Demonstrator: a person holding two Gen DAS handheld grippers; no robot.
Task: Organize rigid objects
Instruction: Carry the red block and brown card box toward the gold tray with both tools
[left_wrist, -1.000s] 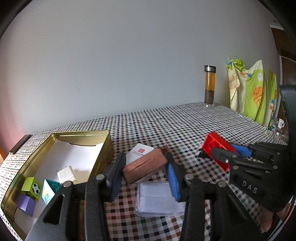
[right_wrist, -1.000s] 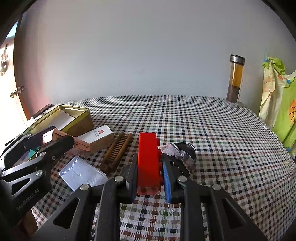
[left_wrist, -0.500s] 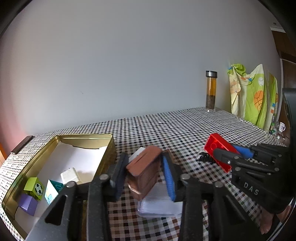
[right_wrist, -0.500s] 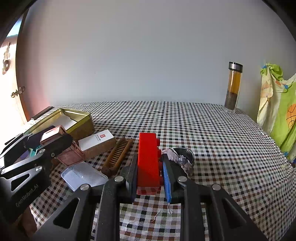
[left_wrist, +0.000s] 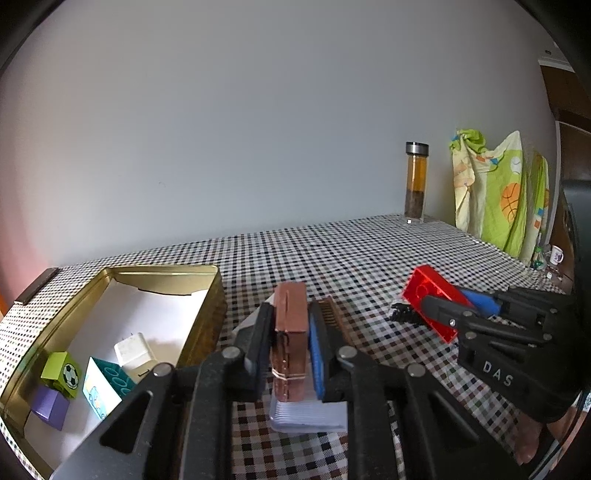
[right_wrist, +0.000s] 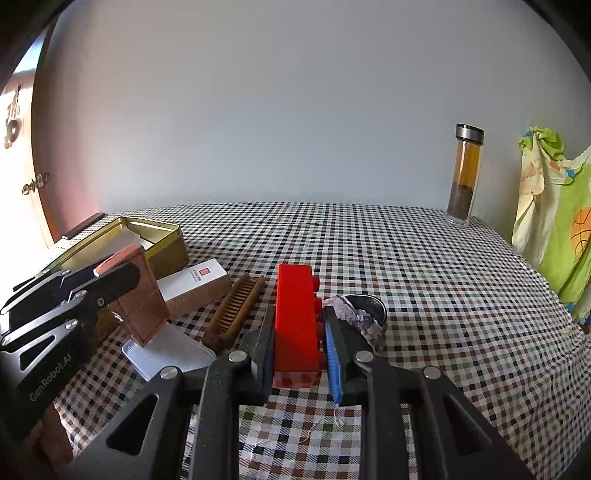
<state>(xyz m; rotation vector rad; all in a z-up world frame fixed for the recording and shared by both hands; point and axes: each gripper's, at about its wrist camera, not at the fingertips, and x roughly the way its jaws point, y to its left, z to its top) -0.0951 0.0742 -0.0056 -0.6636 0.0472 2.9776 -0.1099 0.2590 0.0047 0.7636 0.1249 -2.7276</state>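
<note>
My left gripper (left_wrist: 290, 307) is shut on a brown hinged case (left_wrist: 291, 339), held on edge just above the checked table, right of the open gold tin (left_wrist: 212, 295). The tin holds a green football cube (left_wrist: 62, 373), a purple cube (left_wrist: 50, 406), a teal brick (left_wrist: 110, 380) and a white plug (left_wrist: 133, 350). My right gripper (right_wrist: 299, 312) is shut on a red toy brick (right_wrist: 295, 288), studs facing right. In the right wrist view the left gripper (right_wrist: 110, 273) and its case (right_wrist: 142, 299) show at the left. The left wrist view has the right gripper (left_wrist: 443, 308) at the right.
A clear plastic box (right_wrist: 173, 350) lies under the brown case. Beside it are a wooden comb (right_wrist: 236, 310) and a white carton (right_wrist: 195, 280). A metal bowl with cloth (right_wrist: 369, 310) sits right of the red brick. A tea bottle (right_wrist: 465, 177) stands far back; green fabric (right_wrist: 557, 221) hangs right.
My left gripper has closed on the brown case, which went from lying flat across the jaws to standing on edge, lifted off the clear box. The right gripper and red brick stayed put.
</note>
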